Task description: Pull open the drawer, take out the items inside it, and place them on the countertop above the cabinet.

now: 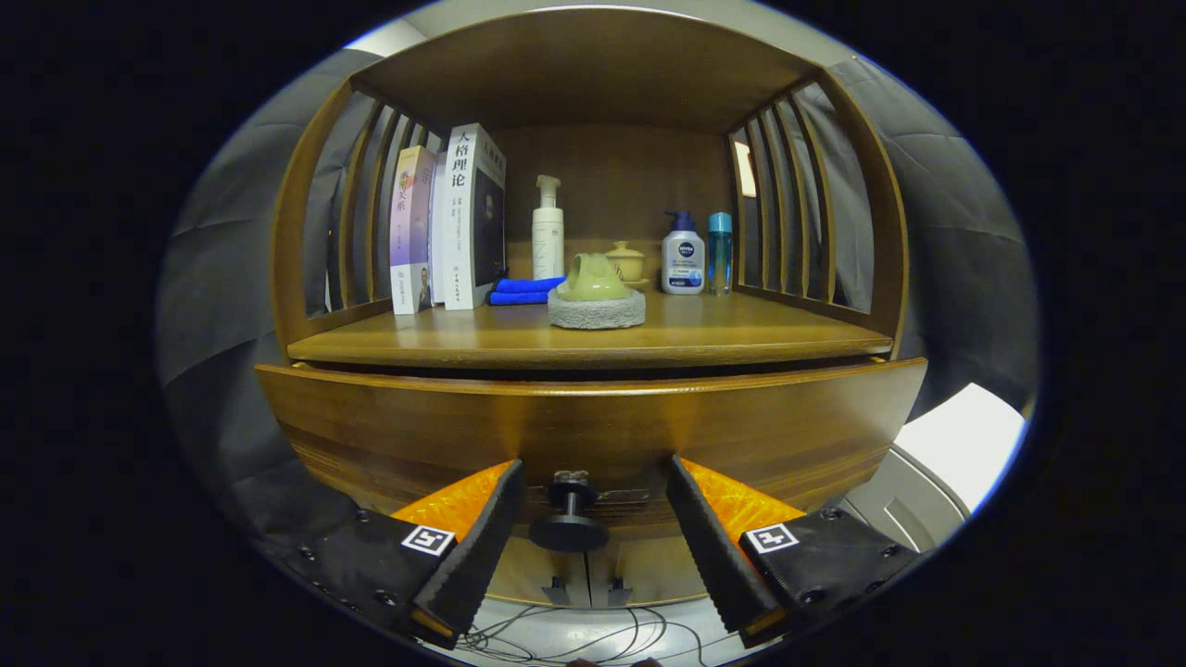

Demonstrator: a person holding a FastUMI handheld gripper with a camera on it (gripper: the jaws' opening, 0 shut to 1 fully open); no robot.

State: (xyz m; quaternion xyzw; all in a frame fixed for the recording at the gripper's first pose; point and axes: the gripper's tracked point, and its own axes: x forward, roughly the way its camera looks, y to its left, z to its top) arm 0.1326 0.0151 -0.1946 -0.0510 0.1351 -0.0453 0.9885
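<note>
gripper view: my gripper (588, 547) gapes open around the drawer (593, 426) knob (569, 514); if pulling comes next, i must close on the knob.

Brown drawer (593, 421), seemingly black knob (568, 530)

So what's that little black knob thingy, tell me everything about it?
The knob is small, round and dark, maybe metal, with a flat disc front on a thin stem. It sticks out from the middle of the wooden drawer front, on a small plate. It sits between the open tool fingers; neither finger touches it.
</note>
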